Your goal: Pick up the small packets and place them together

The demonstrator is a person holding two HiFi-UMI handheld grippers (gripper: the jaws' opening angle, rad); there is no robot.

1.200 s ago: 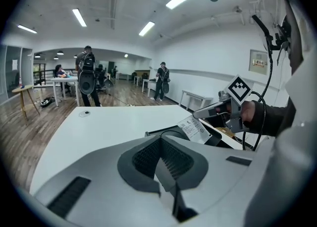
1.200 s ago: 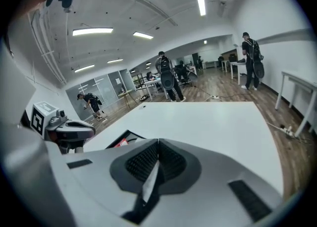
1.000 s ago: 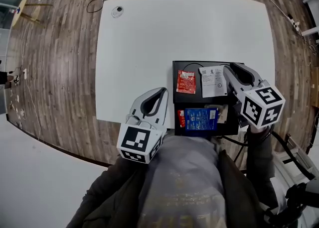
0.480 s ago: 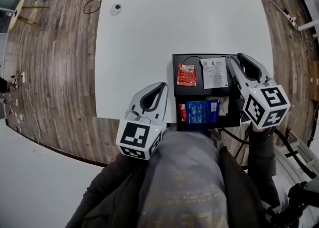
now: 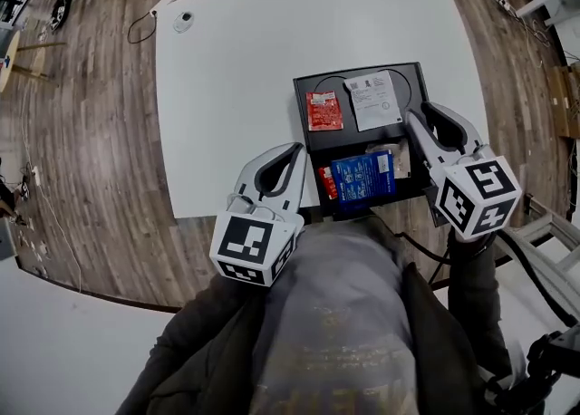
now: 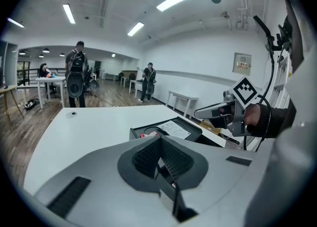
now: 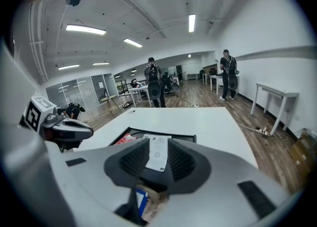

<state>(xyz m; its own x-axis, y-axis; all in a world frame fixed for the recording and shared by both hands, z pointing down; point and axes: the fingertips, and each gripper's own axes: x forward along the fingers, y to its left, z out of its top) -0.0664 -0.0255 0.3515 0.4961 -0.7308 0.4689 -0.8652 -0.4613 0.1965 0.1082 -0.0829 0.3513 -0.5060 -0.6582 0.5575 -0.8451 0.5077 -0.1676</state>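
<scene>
White packet [image 5: 373, 101] ahead of right claw [image 5: 414, 118]

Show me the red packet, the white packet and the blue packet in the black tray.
red packet [image 5: 323, 110], head view, middle of its red face.
white packet [image 5: 374, 100], head view, middle of its printed face.
blue packet [image 5: 361, 173], head view, middle of its blue front.

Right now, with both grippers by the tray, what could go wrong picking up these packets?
The tray seems to overhang the table's near edge; pressing down could tip it.
The white packet lies flat, so the right gripper, fingers open, may just slide it against the wall.
The left gripper, shut, sits close beside the tray and could knock it.
</scene>
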